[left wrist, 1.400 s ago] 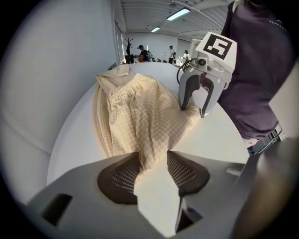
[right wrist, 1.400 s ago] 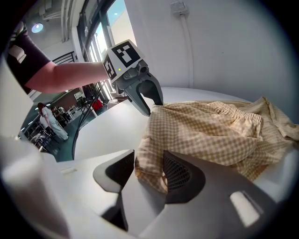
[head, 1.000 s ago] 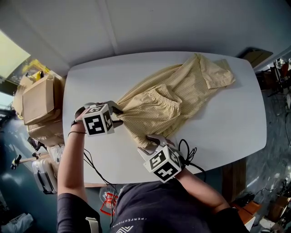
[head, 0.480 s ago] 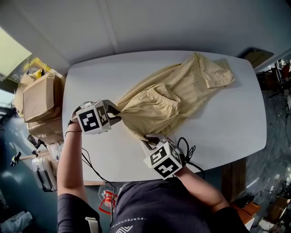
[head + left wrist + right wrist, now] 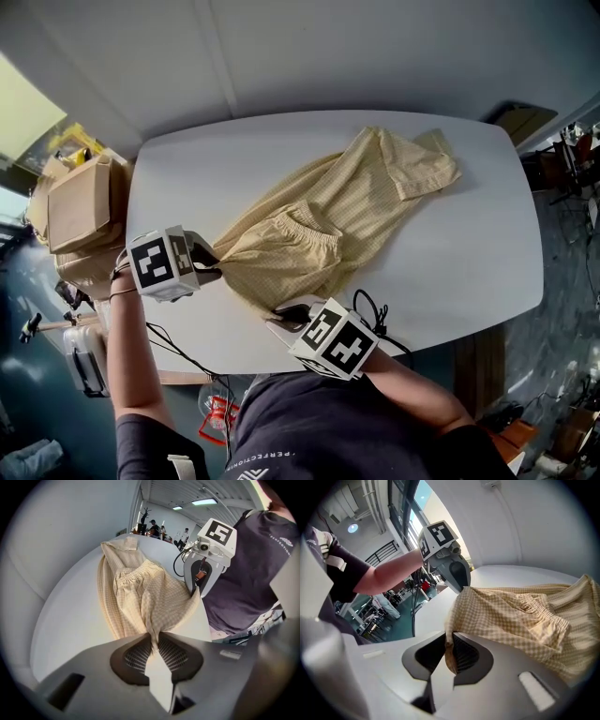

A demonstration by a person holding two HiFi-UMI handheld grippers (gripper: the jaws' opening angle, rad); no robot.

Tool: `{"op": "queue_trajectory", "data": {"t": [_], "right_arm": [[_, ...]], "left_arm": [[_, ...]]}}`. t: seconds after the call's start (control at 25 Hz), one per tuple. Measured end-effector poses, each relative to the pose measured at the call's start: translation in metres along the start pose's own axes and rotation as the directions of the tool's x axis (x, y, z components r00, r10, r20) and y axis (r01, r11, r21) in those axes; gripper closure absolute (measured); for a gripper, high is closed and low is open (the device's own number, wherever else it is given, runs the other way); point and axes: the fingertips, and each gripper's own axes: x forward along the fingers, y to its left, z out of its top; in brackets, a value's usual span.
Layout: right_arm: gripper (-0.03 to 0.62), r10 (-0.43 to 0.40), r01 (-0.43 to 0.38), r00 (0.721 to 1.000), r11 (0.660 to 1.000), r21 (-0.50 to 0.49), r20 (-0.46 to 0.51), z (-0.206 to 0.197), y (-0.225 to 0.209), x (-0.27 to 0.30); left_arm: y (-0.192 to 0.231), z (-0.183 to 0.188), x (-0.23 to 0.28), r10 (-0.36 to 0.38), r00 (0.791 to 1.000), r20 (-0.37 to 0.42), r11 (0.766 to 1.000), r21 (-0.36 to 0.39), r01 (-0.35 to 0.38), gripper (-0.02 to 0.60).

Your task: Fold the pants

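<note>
Pants: the pale yellow checked pants [image 5: 328,211] lie slantwise across the white table [image 5: 469,253], rumpled. The near end is by the person and the far end reaches toward the table's far right.
Far end: one flap is turned over on itself there. It looks like a loose lie, not a set fold.
Middle: a gathered elastic band [image 5: 302,223] shows partway along the cloth, with creases either side.
Left gripper: the left gripper [image 5: 208,264] has just been closing its jaws, and they stand narrow. A bunched corner of the near edge is pinched between the pads.
Right gripper: the right gripper [image 5: 286,317] has also just been closing its jaws, which now clamp the other near corner of the pants. The cloth hangs through the pads.
Held edge: it runs between the two grippers, and the cloth appears drawn up off the table at both grips. The rest lies on the table.
Done so far: both grips are taken on the near end, judging by the pinched cloth.
Not done: no clean fold is laid yet, and the legs are not squared up.
Left to do: most likely carry the held edge over toward the far end, lay it down level, let go, and then fold again to tidy.
Progress: early, with the grasp made and the folding itself ahead.
</note>
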Motion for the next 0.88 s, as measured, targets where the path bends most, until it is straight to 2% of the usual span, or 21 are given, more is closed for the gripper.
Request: {"op": "queue_trajectory", "data": {"t": [0.16, 0.4, 0.52, 0.68, 0.76, 0.88], "right_arm": [[0.551, 0.086, -0.086, 0.996, 0.996, 0.001, 0.023, 0.007, 0.016, -0.008], [0.551, 0.117, -0.124, 0.982, 0.991, 0.042, 0.152, 0.026, 0.004, -0.050], [0.551, 0.080, -0.094, 0.970, 0.994, 0.050, 0.230, 0.038, -0.015, -0.080], [0.551, 0.017, -0.036, 0.953, 0.998, 0.058, 0.303, 0.046, -0.048, -0.120], [0.551, -0.009, -0.018, 0.944, 0.997, 0.077, 0.330, 0.044, -0.066, -0.137], [0.551, -0.057, 0.018, 0.932, 0.994, 0.111, 0.358, 0.039, -0.098, -0.158]], "left_arm": [[-0.013, -0.001, -0.016, 0.004, 1.000, -0.018, 0.999, -0.032, -0.005, 0.531], [-0.004, 0.041, -0.045, 0.129, 0.990, 0.058, 0.992, -0.002, -0.129, 0.531], [0.012, 0.078, -0.062, 0.230, 0.965, 0.123, 0.971, 0.032, -0.236, 0.531], [0.036, 0.132, -0.075, 0.359, 0.916, 0.178, 0.924, 0.070, -0.376, 0.531], [0.046, 0.157, -0.075, 0.402, 0.893, 0.203, 0.904, 0.068, -0.422, 0.532], [0.062, 0.187, -0.068, 0.441, 0.872, 0.212, 0.886, 0.051, -0.460, 0.534]]}}
